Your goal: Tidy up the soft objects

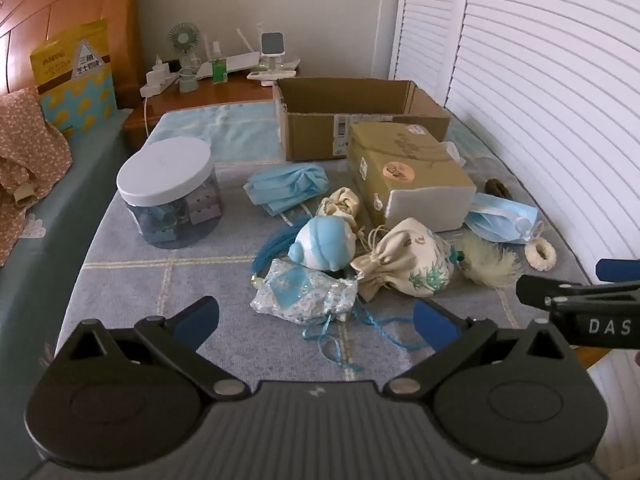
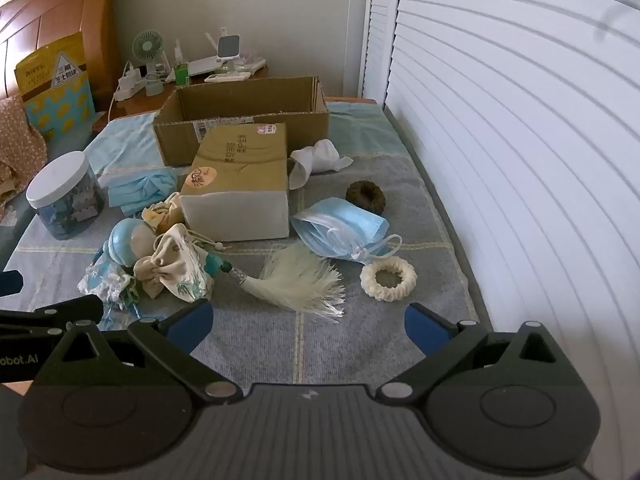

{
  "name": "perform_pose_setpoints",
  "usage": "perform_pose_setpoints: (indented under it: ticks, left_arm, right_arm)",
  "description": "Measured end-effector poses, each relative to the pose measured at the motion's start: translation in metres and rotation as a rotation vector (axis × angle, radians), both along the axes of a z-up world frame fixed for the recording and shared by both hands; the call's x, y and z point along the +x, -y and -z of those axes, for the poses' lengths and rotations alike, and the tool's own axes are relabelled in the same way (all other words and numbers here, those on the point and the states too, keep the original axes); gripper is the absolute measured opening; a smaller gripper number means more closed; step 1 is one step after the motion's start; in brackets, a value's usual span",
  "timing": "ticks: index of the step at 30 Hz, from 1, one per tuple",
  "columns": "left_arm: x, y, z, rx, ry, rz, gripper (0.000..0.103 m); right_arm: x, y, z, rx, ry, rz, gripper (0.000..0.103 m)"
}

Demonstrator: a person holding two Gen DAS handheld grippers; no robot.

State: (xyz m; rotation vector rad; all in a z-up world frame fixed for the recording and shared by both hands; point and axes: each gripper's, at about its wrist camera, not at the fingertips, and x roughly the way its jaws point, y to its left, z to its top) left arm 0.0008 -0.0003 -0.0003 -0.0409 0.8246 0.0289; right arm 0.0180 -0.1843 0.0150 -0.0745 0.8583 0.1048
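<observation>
Bed (image 2: 260,340) carries all items. Open cardboard box (image 2: 240,120) at far end; tissue pack (image 2: 240,184) lies against its front. Lidded jar (image 1: 170,192) far left. Blue face masks (image 2: 340,224), drawstring pouches (image 1: 404,260), cream tassel (image 2: 300,280) and cream scrunchie (image 2: 388,274) lie scattered near the pack. My left gripper (image 1: 316,318) and right gripper (image 2: 308,322): jaws spread wide, nothing between them.

Lidded jar (image 1: 170,192) left; desk fan (image 1: 184,42) behind.

Bare blanket (image 2: 280,344) lies open along the bed's near edge; a tissue box (image 2: 240,184) and jar (image 1: 170,192) block the middle.
</observation>
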Motion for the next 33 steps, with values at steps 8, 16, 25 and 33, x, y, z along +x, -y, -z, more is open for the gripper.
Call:
perform_pose_setpoints:
  ticks: [8, 16, 25, 33]
  left_arm:
    - [-0.0019, 0.0017, -0.0013, -0.001, 0.016, 0.0, 0.103]
    - [-0.0041, 0.0021, -0.0021, -0.005, 0.021, -0.001, 0.103]
    - [-0.0047, 0.0005, -0.0037, -0.005, 0.023, -0.001, 0.103]
    - [-0.0047, 0.0006, -0.0044, -0.004, 0.024, -0.001, 0.102]
  right_arm:
    - [-0.001, 0.0001, -0.0014, 0.005, 0.007, -0.005, 0.103]
    - [-0.0008, 0.0014, -0.0043, 0.0, 0.015, -0.006, 0.103]
    - [-0.0029, 0.0007, -0.0039, 0.007, 0.018, -0.002, 0.103]
    - [-0.003, 0.0008, -0.0044, 0.007, 0.018, -0.003, 0.103]
